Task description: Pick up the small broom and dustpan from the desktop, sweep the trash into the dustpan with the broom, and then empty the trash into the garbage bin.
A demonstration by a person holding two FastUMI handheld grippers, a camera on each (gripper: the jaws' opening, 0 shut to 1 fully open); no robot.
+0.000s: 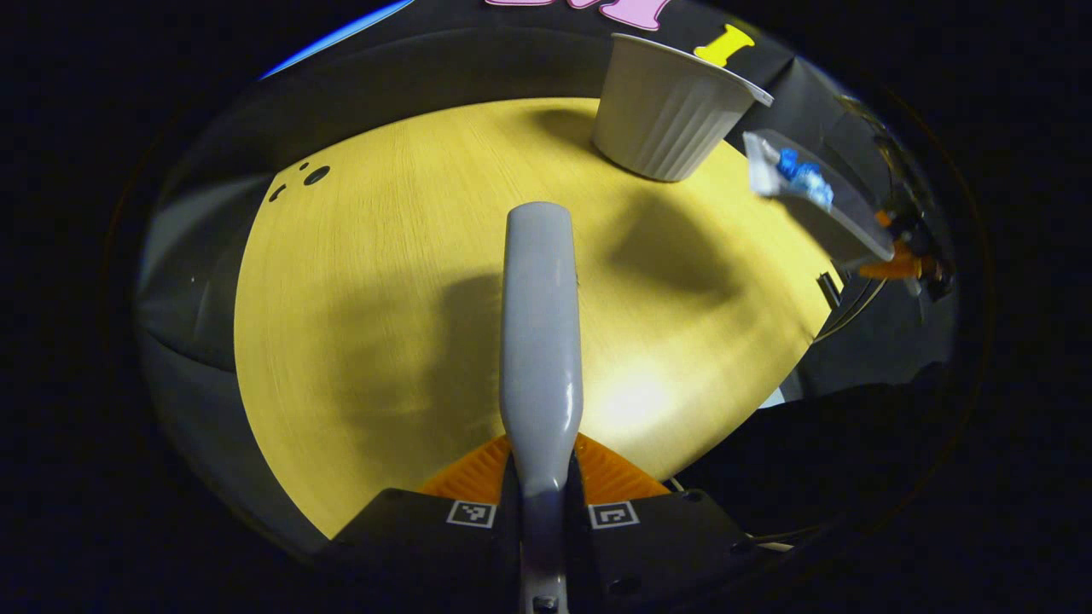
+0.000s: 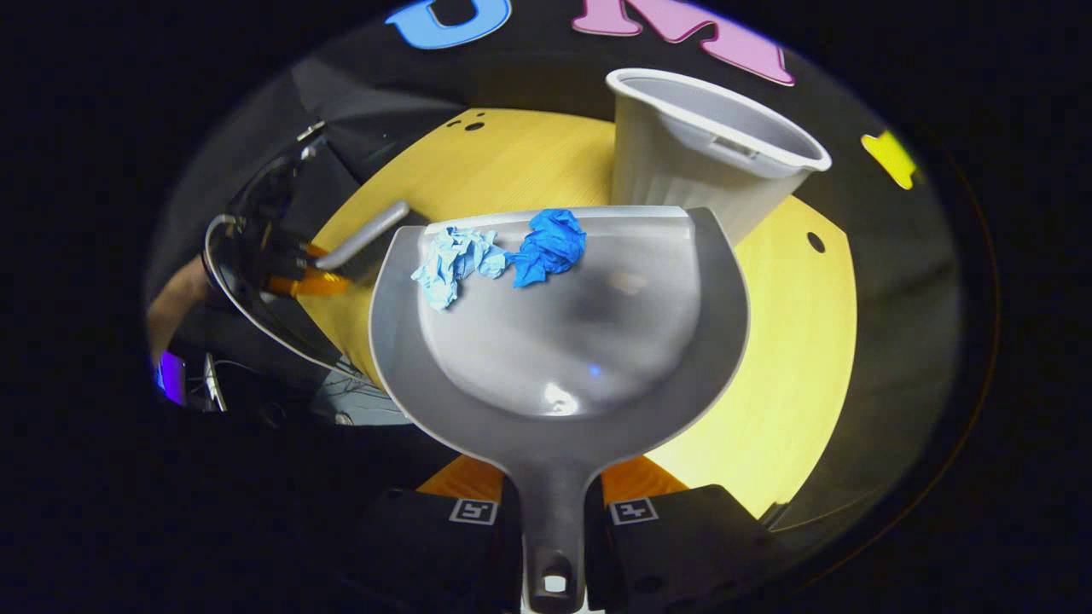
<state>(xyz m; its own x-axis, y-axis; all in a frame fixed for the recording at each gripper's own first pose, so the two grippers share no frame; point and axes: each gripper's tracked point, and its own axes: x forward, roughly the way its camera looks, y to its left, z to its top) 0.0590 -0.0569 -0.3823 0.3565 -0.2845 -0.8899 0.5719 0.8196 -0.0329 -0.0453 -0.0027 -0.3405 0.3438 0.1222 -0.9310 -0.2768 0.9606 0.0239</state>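
Left gripper view: left tongs (image 1: 543,490) at bottom centre are closed on the broom (image 1: 539,324) handle, which runs up mid-frame over the yellow surface (image 1: 358,324); bristles are out of sight. Bin (image 1: 670,111) is upper right, with the dustpan (image 1: 810,205) at far right, in the air just beside it. Right gripper view: the broom shows again at left. Right tongs (image 2: 553,512) at bottom centre clamp the dustpan's handle; the pan fills the centre, with two blue paper wads (image 2: 512,251) at its front lip. The bin stands upper right, just behind the lip. Sweep looks done, dump left. Risk: wads sit at the very edge, so tipping before the lip is over the bin's mouth would drop them on the surface; the lip could also knock the light bin over. Bin contents can't be made out.
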